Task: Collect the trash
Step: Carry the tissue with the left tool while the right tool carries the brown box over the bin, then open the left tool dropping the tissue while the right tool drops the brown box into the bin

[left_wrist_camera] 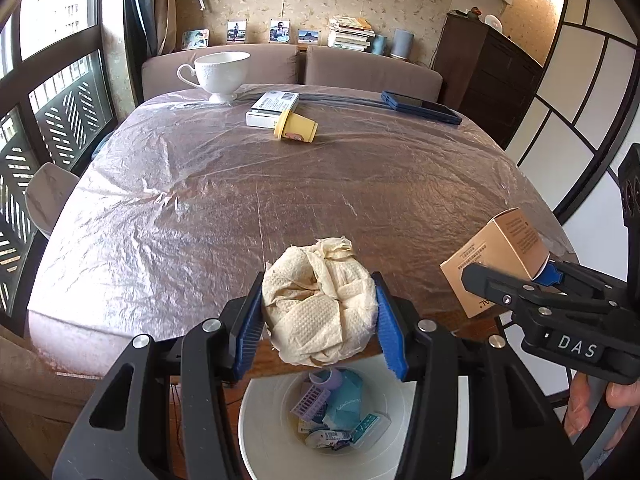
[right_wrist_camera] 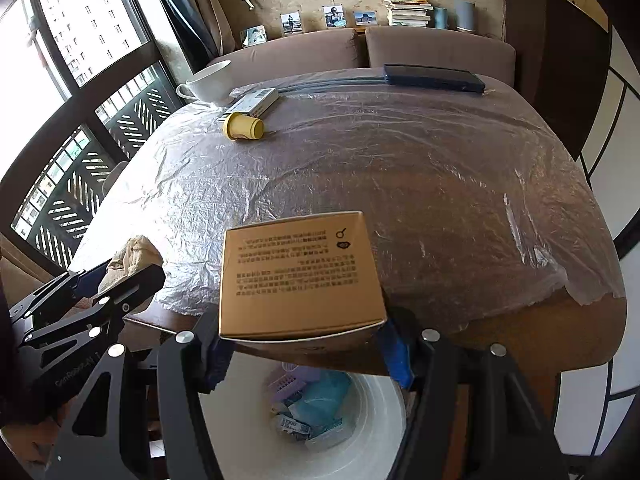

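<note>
My left gripper point(left_wrist_camera: 320, 320) is shut on a crumpled cream paper towel point(left_wrist_camera: 320, 300), held over the table's near edge above a white bin point(left_wrist_camera: 256, 432) with several scraps inside. My right gripper point(right_wrist_camera: 304, 344) is shut on a tan cardboard box point(right_wrist_camera: 296, 276), also above the bin point(right_wrist_camera: 372, 420). In the left wrist view the box point(left_wrist_camera: 496, 256) and right gripper point(left_wrist_camera: 516, 276) sit to the right. In the right wrist view the left gripper point(right_wrist_camera: 104, 276) and towel point(right_wrist_camera: 132, 256) sit at the left. A yellow paper cup point(left_wrist_camera: 296, 128) lies on its side far across the table.
The table point(left_wrist_camera: 200, 200) is covered with clear plastic film. At its far side stand a white teacup point(left_wrist_camera: 220, 70), a white carton point(left_wrist_camera: 272, 108) and a dark blue phone point(left_wrist_camera: 420, 106). A sofa point(left_wrist_camera: 360, 68) and a dark cabinet point(left_wrist_camera: 480, 72) are behind.
</note>
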